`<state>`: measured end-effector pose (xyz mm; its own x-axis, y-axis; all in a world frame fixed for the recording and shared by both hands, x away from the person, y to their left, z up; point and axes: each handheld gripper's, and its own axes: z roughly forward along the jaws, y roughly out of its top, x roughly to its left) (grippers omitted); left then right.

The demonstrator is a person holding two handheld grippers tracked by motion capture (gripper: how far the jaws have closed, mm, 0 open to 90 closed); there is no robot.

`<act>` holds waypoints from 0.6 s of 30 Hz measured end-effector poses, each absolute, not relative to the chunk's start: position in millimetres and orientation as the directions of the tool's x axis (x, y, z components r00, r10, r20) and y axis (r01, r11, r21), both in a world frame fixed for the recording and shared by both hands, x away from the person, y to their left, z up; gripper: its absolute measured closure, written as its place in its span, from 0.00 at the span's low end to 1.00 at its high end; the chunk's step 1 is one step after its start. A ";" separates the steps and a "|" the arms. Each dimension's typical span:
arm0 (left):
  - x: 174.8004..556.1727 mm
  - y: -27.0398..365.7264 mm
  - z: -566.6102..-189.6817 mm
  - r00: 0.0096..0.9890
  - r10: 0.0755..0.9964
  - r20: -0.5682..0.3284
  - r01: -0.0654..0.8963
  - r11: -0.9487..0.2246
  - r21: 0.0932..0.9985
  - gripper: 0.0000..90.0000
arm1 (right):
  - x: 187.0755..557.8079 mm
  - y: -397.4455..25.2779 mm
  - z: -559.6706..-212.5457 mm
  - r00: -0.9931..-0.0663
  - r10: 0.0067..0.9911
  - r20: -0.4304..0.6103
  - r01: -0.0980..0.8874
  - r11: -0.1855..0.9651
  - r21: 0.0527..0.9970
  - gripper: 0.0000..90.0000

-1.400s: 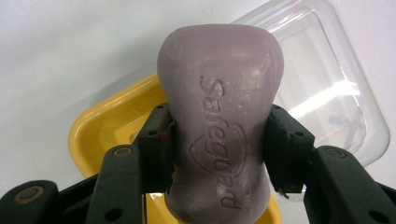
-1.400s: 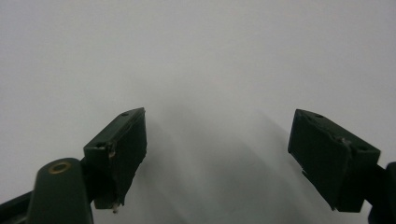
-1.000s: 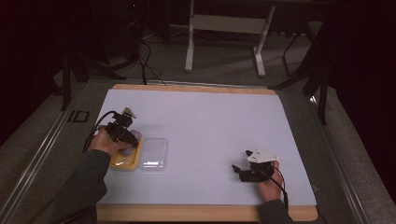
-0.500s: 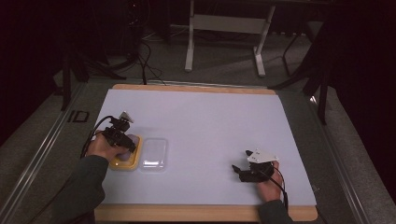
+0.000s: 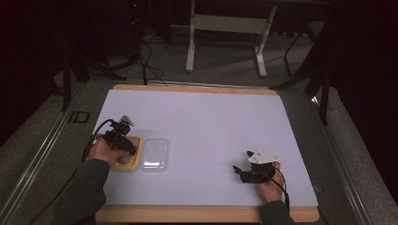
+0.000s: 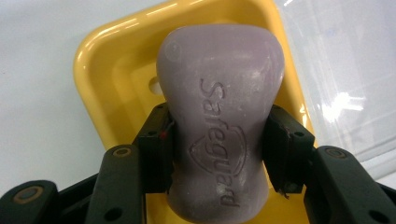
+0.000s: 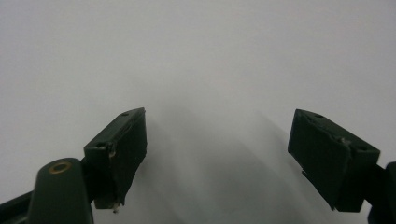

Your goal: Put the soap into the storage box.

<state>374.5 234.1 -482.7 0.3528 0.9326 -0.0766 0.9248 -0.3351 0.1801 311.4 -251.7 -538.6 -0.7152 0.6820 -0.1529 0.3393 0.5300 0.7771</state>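
A purple bar of soap stamped "Safeguard" lies over a yellow soap dish. My left gripper is shut on the soap's narrow waist, both pads pressing its sides. From above, the left gripper sits over the yellow dish at the table's left. A clear plastic lid lies just right of the dish. My right gripper rests on the white table surface at the front right. In its own view the right gripper stands open, with nothing between the jaws.
The white table surface has a wooden border. A metal rail runs along the left side. Beyond the far edge stand a grey stand and floor cables.
My left hand and gripper have shifted slightly toward the near-left over the dish, with the soap in the jaws. The right gripper has stayed put.
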 end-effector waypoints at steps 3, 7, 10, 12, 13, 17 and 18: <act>374.8 234.6 -483.5 0.347 0.935 -0.078 0.928 -0.330 0.176 0.55 | 311.5 -251.6 -538.6 -0.715 0.682 -0.153 0.340 0.530 0.777 0.21; 375.3 235.5 -486.6 0.338 0.937 -0.084 0.932 -0.321 0.170 0.55 | 311.4 -251.5 -538.7 -0.715 0.683 -0.153 0.340 0.529 0.777 0.21; 374.8 237.9 -488.7 0.328 0.940 -0.094 0.935 -0.310 0.170 0.55 | 311.4 -251.5 -538.7 -0.715 0.682 -0.153 0.340 0.530 0.777 0.21; 374.7 239.0 -488.8 0.325 0.941 -0.093 0.936 -0.306 0.172 0.55 | 311.4 -251.5 -538.7 -0.715 0.682 -0.153 0.340 0.530 0.777 0.21; 374.7 239.4 -488.7 0.323 0.942 -0.092 0.937 -0.305 0.171 0.55 | 311.4 -251.4 -538.7 -0.715 0.682 -0.153 0.340 0.530 0.777 0.21; 374.3 241.0 -488.9 0.318 0.942 -0.104 0.938 -0.297 0.178 0.55 | 311.4 -251.2 -538.8 -0.715 0.682 -0.154 0.340 0.532 0.776 0.21; 374.3 241.4 -488.6 0.318 0.942 -0.106 0.938 -0.297 0.179 0.54 | 311.4 -251.1 -538.8 -0.715 0.682 -0.155 0.340 0.532 0.775 0.21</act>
<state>374.3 241.4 -488.6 0.3180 0.9422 -0.1056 0.9381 -0.2966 0.1791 311.4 -251.1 -538.8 -0.7147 0.6821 -0.1550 0.3400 0.5324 0.7752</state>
